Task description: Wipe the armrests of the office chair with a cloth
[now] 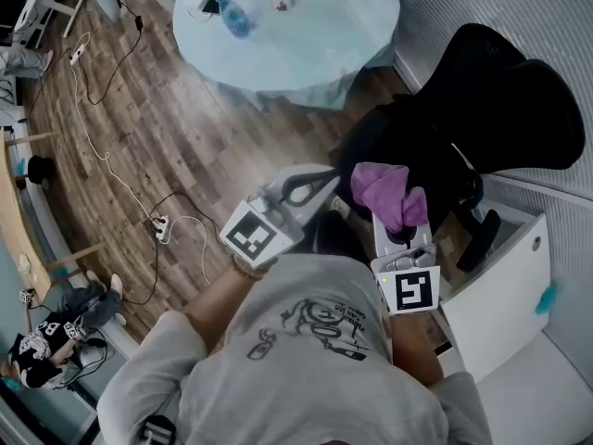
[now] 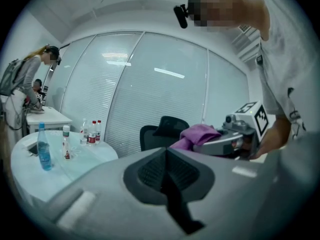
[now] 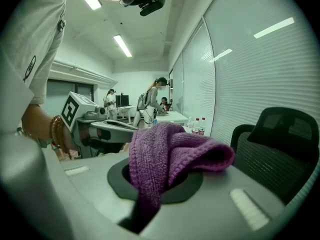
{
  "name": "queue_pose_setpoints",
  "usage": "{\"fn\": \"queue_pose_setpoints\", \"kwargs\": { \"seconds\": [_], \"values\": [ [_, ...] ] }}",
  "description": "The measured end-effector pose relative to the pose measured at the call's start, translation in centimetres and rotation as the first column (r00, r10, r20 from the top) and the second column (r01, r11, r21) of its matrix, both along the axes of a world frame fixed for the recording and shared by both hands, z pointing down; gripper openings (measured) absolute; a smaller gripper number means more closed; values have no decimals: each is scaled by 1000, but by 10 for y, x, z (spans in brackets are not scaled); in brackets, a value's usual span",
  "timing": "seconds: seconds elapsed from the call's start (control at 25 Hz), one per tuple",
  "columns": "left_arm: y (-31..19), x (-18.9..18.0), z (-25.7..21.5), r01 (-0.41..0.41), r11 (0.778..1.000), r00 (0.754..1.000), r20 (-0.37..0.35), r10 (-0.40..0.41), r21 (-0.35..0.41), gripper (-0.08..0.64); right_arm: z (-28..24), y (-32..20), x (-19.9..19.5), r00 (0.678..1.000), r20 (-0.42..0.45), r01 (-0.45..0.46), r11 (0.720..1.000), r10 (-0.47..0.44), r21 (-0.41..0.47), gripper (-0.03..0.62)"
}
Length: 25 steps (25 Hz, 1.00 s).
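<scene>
Right gripper (image 1: 404, 239) clamps a soft, light purple cloth (image 3: 165, 154) (knit, likely floppy, best held bunched); left gripper (image 2: 166, 156) closed, empty, near office chair (image 1: 505, 91).

Bright, even light from ceiling strips (image 3: 122, 45), mirrored as streaks on the blinds (image 3: 272, 28). Gripper views bulge toward dark round edges; the cloth (image 3: 170, 151) looks sharp.
</scene>
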<state>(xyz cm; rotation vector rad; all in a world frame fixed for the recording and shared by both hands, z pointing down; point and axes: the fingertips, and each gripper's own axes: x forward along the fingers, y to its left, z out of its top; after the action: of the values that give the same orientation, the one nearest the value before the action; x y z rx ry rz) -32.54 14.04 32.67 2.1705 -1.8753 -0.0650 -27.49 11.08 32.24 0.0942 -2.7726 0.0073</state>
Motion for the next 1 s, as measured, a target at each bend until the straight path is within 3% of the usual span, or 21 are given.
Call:
{"fn": "queue_pose_setpoints", "kwargs": {
  "seconds": [0.44,0.64,1.0],
  "values": [
    [-20,-17,76,-9,999,1000,-8,9,-43,0,96,-8,-20,996,-86,20,999,-23,-31,29],
    [-33,-12,118,-61,996,998,-5,61,-59,0,150,-18,-22,992,-130,4,998,-11,-58,29],
    [-36,-10,191,-73,993,997,-37,70,-91,0,231,-9,-26,982,-185,19,995,-36,-93,29]
  ]
}}
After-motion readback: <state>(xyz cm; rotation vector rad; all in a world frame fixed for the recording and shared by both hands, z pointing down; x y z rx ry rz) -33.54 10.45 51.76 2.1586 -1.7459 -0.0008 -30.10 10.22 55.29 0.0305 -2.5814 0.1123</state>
